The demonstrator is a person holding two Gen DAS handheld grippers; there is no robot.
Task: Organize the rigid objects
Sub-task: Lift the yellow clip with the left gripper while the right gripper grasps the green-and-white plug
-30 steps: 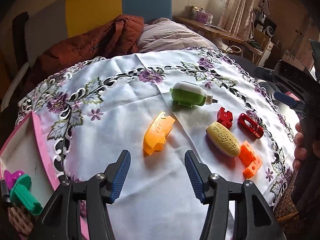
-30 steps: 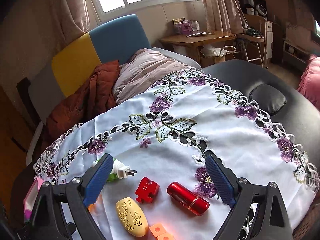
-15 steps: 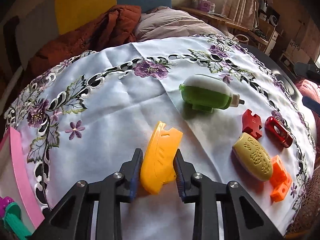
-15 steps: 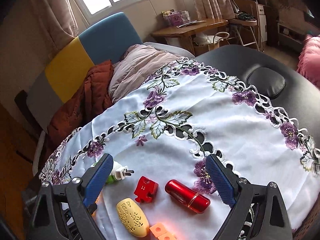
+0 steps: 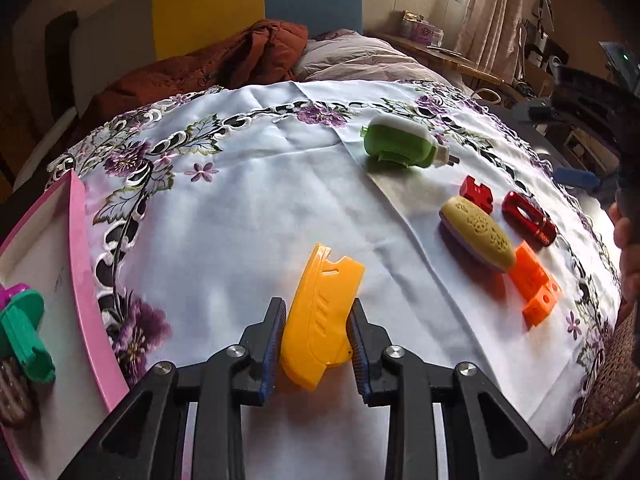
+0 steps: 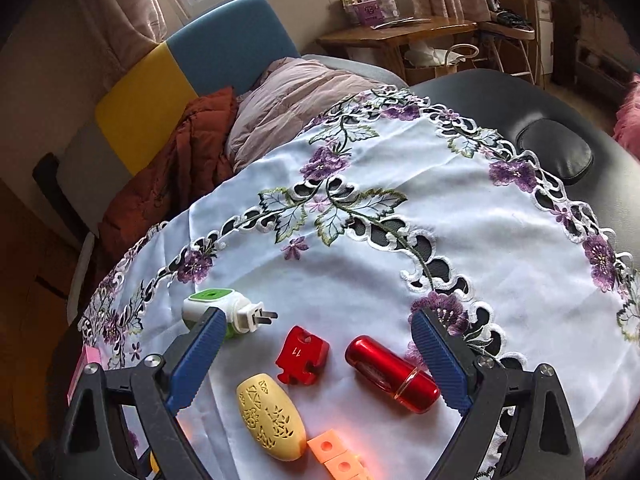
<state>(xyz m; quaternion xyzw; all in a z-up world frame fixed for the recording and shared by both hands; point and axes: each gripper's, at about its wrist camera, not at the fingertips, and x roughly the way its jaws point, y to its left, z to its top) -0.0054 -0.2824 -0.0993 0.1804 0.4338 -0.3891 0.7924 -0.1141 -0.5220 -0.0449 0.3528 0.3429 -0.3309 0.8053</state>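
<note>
My left gripper (image 5: 316, 344) is shut on a flat yellow-orange plastic piece (image 5: 322, 312), which stands on edge between the blue pads just above the white embroidered cloth (image 5: 240, 232). To its right lie a green-and-white plug-in device (image 5: 400, 146), a red puzzle-shaped block (image 5: 476, 194), a pale yellow perforated oval (image 5: 478, 232), a red metal cylinder (image 5: 528, 218) and an orange block (image 5: 534, 284). My right gripper (image 6: 320, 364) hangs open above the red puzzle block (image 6: 302, 354), the red cylinder (image 6: 392, 372) and the yellow oval (image 6: 270, 420), touching none.
A pink-rimmed white tray (image 5: 84, 280) sits at the cloth's left edge and holds a green plastic piece (image 5: 24, 336) and a purple one (image 5: 10, 292). Behind the cloth lie a rust-coloured jacket (image 5: 224, 64) and a pillow (image 6: 292, 96). A black padded surface (image 6: 556, 152) borders the cloth on the right.
My left gripper came down around the yellow-orange piece and shut on it, then lifted it slightly and drew back. The right gripper stayed open and tilted a little downward.
</note>
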